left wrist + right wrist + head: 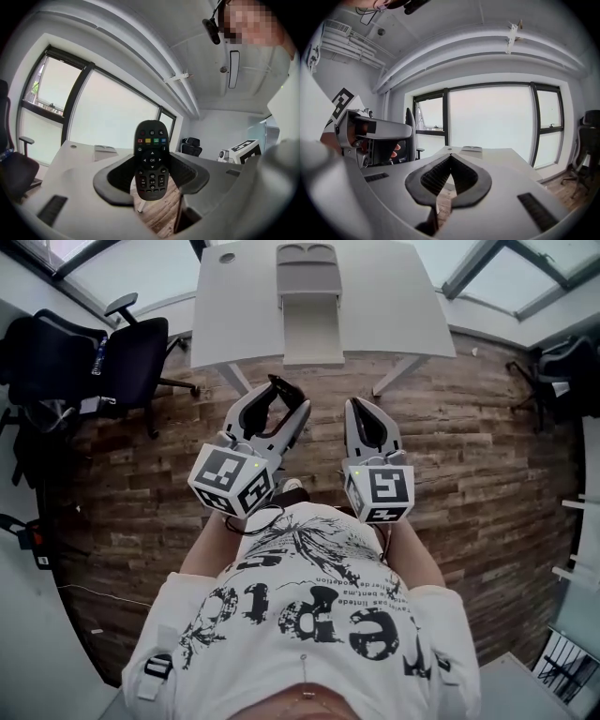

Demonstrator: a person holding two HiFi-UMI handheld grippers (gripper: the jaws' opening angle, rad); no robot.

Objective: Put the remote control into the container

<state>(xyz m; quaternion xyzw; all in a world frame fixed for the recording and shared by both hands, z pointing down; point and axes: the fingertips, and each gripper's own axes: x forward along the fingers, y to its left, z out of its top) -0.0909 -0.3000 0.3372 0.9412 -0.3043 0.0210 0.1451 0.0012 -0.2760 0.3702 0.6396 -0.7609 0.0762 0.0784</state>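
A black remote control point(151, 159) with coloured buttons stands upright between the jaws of my left gripper point(151, 174), which is shut on its lower half. In the head view the remote point(280, 388) pokes out at the tip of the left gripper point(286, 405), held over the wooden floor short of the white desk point(403, 306). A long grey container point(309, 315) lies on the desk's middle, ahead of both grippers. My right gripper point(362, 409) is beside the left one, shut with nothing in it; its pads meet in the right gripper view point(450, 158).
Black office chairs stand at the left point(117, 357) and the right point(562, 367) of the desk. Desk legs point(234, 381) reach the plank floor point(469, 484). Large windows point(492, 122) run behind the desk. The container point(471, 149) shows on the desktop.
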